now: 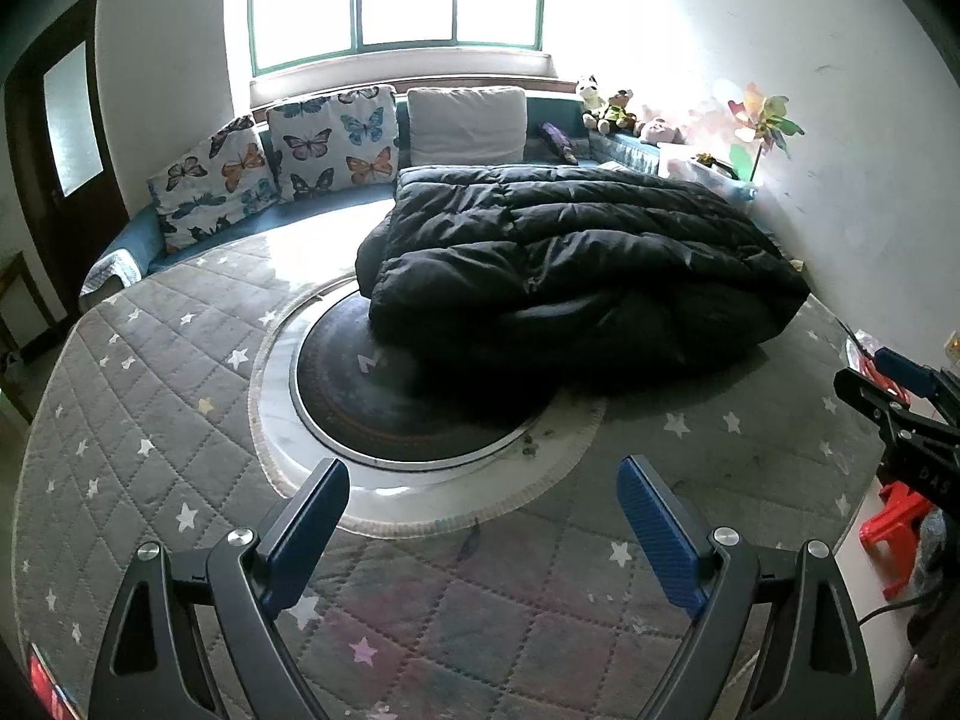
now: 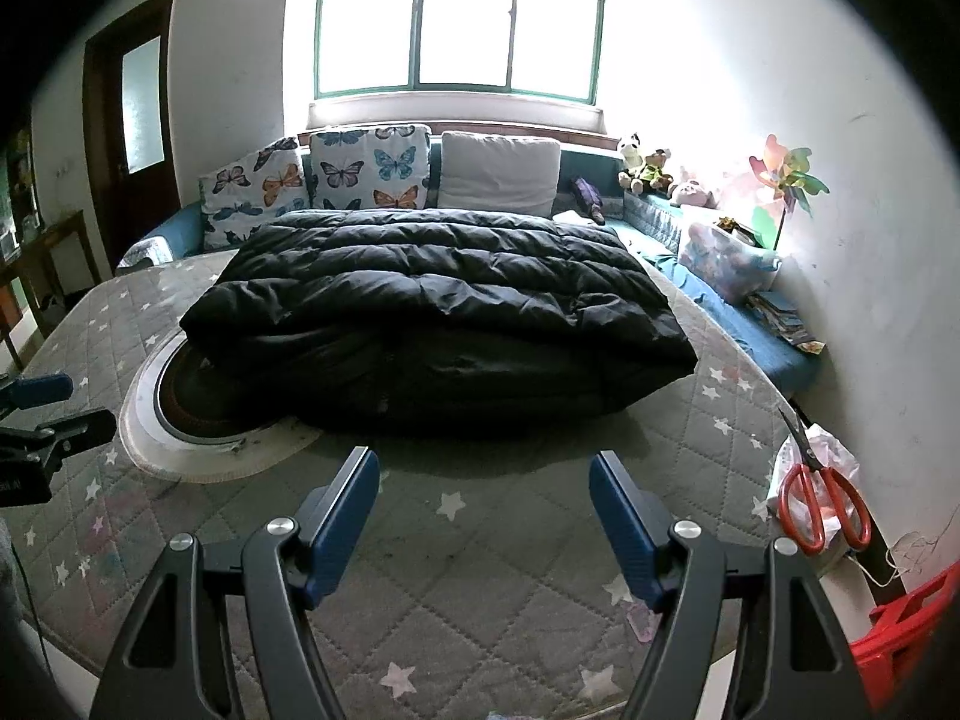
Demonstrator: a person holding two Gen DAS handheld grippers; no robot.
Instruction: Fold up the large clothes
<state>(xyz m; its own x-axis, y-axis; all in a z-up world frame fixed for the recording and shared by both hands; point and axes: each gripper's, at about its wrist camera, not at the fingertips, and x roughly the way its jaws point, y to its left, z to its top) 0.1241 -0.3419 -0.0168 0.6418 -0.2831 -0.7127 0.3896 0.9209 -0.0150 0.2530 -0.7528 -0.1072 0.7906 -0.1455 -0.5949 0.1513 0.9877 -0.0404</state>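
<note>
A black puffy coat [image 2: 438,306] lies folded in a thick bundle on a round counter [image 2: 516,588] covered with a grey quilted cloth printed with white stars. The coat's near edge overlaps a dark round disc [image 1: 384,408] set in a white ring at the counter's middle.

The left hand-held gripper [image 1: 483,531] hangs over the bare cloth short of the coat, jaws wide apart and holding nothing. The right hand-held gripper [image 2: 485,519] does likewise, jaws spread, nothing between them, well short of the coat's near edge. In the left view, white letters reading "DAS" show on the right tool's black body at the frame's right edge; no other writing is legible.

Red-handled scissors [image 2: 822,504] rest at the counter's right rim. Butterfly cushions [image 2: 366,171] line a bench under the window [image 2: 462,24].
</note>
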